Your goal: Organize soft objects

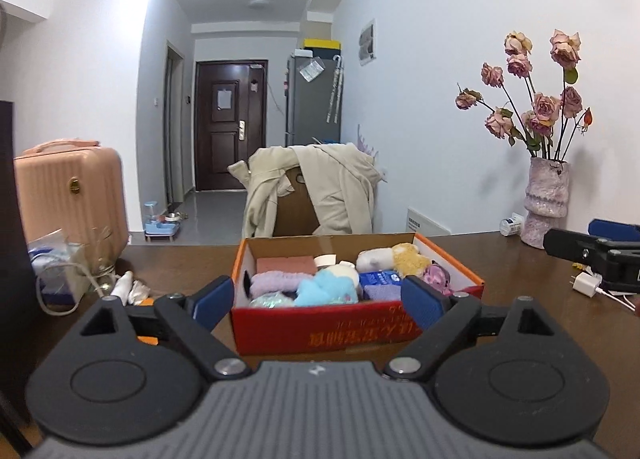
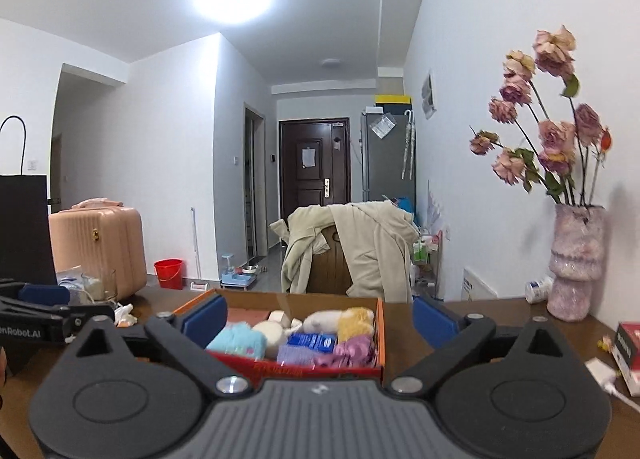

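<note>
A red and orange cardboard box stands on the dark wooden table, filled with several soft things: a light blue plush, lilac fabric, a yellow plush, a pink sponge block and a blue packet. My left gripper is open and empty, its blue pads either side of the box's near wall. My right gripper is open and empty, held just before the same box, whose soft things show between its pads. Each gripper shows at the other view's edge.
A pink vase of dried roses stands at the table's back right, with a white pill bottle, a charger and a red box nearby. A glass jar and bags sit left. A coat-draped chair stands behind the table.
</note>
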`<action>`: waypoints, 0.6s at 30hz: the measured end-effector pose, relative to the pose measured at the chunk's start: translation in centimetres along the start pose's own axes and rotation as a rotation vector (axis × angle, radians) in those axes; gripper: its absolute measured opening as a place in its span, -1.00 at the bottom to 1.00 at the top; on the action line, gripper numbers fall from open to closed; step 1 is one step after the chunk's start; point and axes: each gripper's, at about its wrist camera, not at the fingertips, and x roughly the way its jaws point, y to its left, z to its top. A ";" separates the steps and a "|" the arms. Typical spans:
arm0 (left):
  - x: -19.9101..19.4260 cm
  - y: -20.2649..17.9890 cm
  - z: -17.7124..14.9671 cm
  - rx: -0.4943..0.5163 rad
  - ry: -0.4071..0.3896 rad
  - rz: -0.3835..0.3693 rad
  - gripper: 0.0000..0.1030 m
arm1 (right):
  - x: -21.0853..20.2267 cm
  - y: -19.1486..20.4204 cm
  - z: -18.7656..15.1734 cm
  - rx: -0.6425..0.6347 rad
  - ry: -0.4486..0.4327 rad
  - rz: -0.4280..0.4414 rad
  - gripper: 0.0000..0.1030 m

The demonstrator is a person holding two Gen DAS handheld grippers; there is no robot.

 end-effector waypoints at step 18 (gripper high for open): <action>-16.9 -2.2 -12.2 0.041 -0.103 0.058 1.00 | -15.6 6.3 -11.5 -0.034 -0.016 0.046 1.00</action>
